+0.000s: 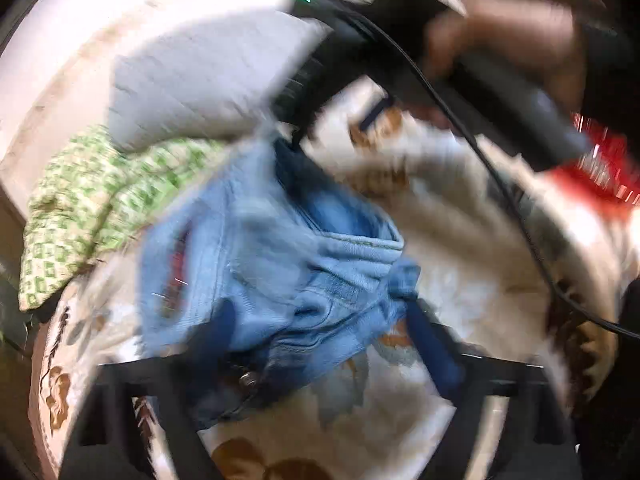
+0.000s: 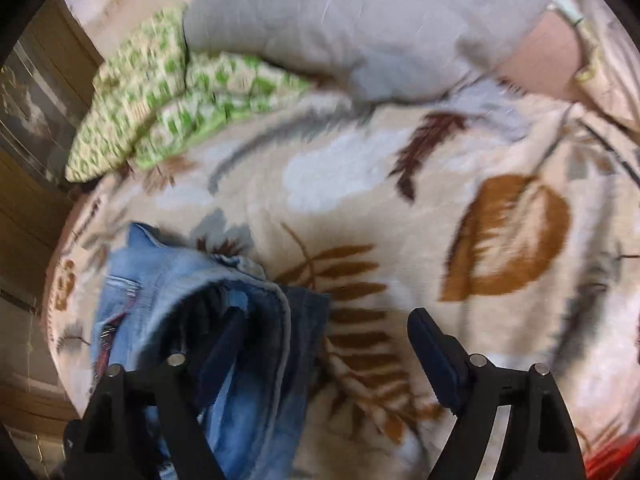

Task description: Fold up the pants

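Note:
Light blue jeans (image 1: pixel 272 264) lie bunched on a leaf-patterned blanket (image 1: pixel 460 280), with a waist button showing near the bottom of the left wrist view. My left gripper (image 1: pixel 320 328) stands open, and the crumpled denim lies loose between its wide-spread fingers. In the right wrist view the jeans (image 2: pixel 168 280) are at lower left. My right gripper (image 2: pixel 324 328) is open too; its left finger (image 2: pixel 228 332) sits in a fold of the denim and its right finger (image 2: pixel 432 344) is over bare blanket (image 2: pixel 360 184). A hand (image 1: pixel 500 40) holds the right gripper's black body at the top of the left wrist view.
A green patterned pillow (image 2: pixel 160 92) and a grey pillow (image 2: pixel 340 20) lie at the far side of the bed. Wooden furniture (image 2: pixel 36 120) stands past the bed's left edge. A red cloth (image 1: pixel 600 172) shows at the right. A black cable (image 1: pixel 520 220) trails across the blanket.

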`<move>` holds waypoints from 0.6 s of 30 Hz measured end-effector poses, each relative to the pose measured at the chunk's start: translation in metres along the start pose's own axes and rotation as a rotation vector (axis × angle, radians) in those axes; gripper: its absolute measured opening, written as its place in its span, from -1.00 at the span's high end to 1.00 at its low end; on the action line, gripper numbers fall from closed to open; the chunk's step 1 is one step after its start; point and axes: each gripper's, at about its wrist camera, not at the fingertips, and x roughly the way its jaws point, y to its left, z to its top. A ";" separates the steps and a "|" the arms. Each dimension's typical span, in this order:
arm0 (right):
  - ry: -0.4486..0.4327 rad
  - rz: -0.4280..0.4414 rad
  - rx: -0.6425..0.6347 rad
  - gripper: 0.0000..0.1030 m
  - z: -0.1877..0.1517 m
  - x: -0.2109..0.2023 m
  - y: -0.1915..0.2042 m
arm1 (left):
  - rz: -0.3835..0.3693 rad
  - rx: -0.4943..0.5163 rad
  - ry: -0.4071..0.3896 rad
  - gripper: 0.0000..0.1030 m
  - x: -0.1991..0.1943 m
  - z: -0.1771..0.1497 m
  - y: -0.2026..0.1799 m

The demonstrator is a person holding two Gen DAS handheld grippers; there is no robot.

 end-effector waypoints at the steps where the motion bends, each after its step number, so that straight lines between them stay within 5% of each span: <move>1: -0.030 -0.001 0.012 -0.66 -0.002 -0.014 -0.003 | -0.011 -0.008 -0.029 -0.83 -0.010 0.001 0.003; 6: -0.117 0.046 0.049 -0.73 -0.018 -0.068 -0.003 | -0.078 -0.182 -0.099 -1.00 -0.053 0.012 0.057; 11: -0.097 0.141 0.064 -0.85 -0.044 -0.091 0.019 | -0.248 -0.431 -0.006 -1.00 -0.033 0.019 0.140; 18: 0.007 0.201 0.107 -0.86 -0.067 -0.055 0.048 | -0.436 -0.665 0.154 -1.00 0.027 -0.001 0.187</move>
